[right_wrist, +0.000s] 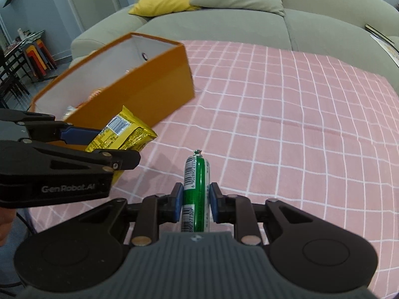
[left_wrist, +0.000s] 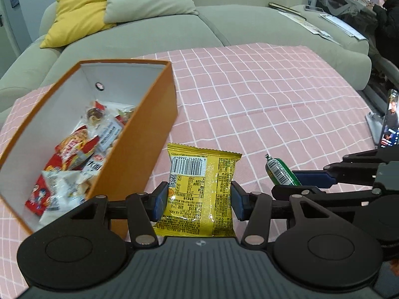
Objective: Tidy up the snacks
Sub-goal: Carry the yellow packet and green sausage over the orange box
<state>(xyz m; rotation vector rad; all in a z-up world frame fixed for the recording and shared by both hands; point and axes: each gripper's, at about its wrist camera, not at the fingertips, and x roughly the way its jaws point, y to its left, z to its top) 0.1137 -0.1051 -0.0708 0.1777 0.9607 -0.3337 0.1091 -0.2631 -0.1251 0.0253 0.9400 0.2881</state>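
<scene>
- Left wrist view: left gripper (left_wrist: 198, 200) clamped on a yellow snack packet (left_wrist: 200, 189), blue pads pressing its two long edges. Packet held flat, barcode side up, likely so it keeps its shape and can drop flat.
- Packet hangs clear of the pink checked tablecloth (left_wrist: 274, 104), just beside the near right wall of the orange box (left_wrist: 139, 147).
- Box sits at the left side of the table, open top toward the grippers; white inside, already holding a jumble of red, white and clear wrapped snacks (left_wrist: 72, 159). Judgement: it is the collection point, and both hands carry items for it.
- Right wrist view: right gripper (right_wrist: 194, 201) closed tight on a green sausage stick (right_wrist: 195, 189), gripped mid-length. Stick points forward along the fingers, its crimped tip ahead, so it does not swing.
- Stick is above the cloth near the table's front edge, well right of the box.
- Same view shows the left gripper nearer the box than the right; the packet probably goes in first, the sausage after.
- Rest of the cloth looks bare in both views; these may be the last loose snacks.
- Risk, as judgement: the slick film may slip from its narrow edge grip.
</scene>
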